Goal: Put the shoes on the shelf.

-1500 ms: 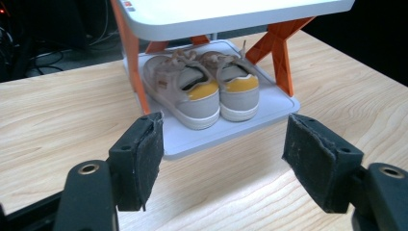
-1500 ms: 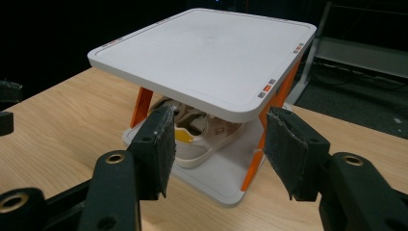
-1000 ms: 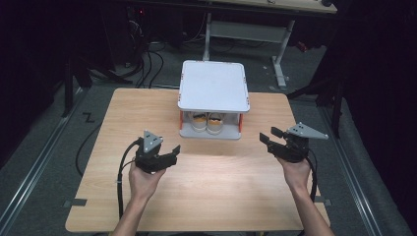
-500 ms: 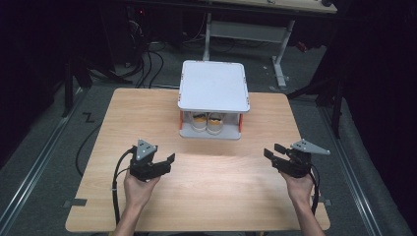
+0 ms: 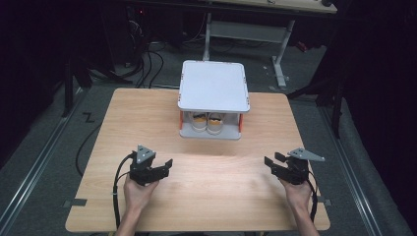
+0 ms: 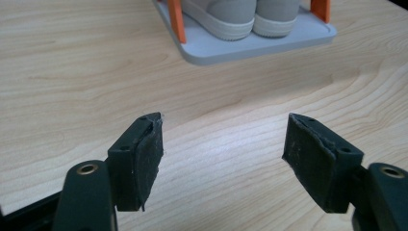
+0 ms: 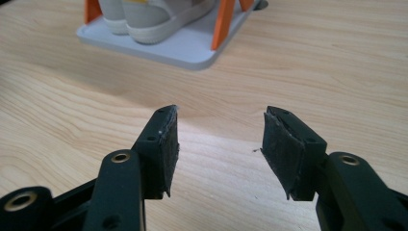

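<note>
Grey, white-soled shoes (image 5: 208,123) sit paired on the lower tier of a white rack (image 5: 213,86) with orange posts, mid-worktop (image 5: 123,118). Left gripper (image 5: 156,168) and right gripper (image 5: 273,164) hover near, jaws spread, empty.

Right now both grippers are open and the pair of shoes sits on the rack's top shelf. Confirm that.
Not quite. The shoes sit on the bottom shelf of the rack, under its top, as the high view shows. Both the left gripper and right gripper are open.
</note>
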Tool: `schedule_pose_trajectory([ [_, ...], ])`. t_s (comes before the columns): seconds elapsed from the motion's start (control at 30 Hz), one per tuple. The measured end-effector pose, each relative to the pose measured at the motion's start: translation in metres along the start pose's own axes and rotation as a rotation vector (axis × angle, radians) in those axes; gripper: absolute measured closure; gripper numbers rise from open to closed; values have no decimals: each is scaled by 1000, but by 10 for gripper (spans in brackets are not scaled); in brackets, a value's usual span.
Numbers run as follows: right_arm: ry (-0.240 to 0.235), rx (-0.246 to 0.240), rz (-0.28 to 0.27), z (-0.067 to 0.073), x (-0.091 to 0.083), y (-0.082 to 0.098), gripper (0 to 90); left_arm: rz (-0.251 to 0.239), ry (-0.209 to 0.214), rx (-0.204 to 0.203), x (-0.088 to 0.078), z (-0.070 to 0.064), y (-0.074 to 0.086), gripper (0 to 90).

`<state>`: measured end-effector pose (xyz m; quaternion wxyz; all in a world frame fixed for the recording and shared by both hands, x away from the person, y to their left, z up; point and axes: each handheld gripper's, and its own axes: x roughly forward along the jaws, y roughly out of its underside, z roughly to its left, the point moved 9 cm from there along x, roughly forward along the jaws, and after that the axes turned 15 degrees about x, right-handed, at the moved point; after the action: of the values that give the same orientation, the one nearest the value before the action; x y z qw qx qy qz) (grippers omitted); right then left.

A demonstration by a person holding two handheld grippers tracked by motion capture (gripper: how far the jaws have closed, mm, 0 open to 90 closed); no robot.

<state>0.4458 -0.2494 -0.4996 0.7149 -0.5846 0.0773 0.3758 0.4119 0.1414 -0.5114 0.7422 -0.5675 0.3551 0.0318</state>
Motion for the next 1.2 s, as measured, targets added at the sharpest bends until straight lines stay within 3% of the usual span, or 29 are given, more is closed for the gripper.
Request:
schedule_pose_trajectory([
  [0.57,83,-15,56,-19,21,26,473,71,-51,-25,17,12,26,306],
  [0.67,96,-20,64,-20,25,29,473,102,-88,-10,20,15,30,308],
  [1.0,134,-35,77,-25,29,35,465,120,-104,-3,28,16,35,303],
  [1.2,164,-56,109,-29,34,42,448,162,-118,15,33,16,46,299],
])
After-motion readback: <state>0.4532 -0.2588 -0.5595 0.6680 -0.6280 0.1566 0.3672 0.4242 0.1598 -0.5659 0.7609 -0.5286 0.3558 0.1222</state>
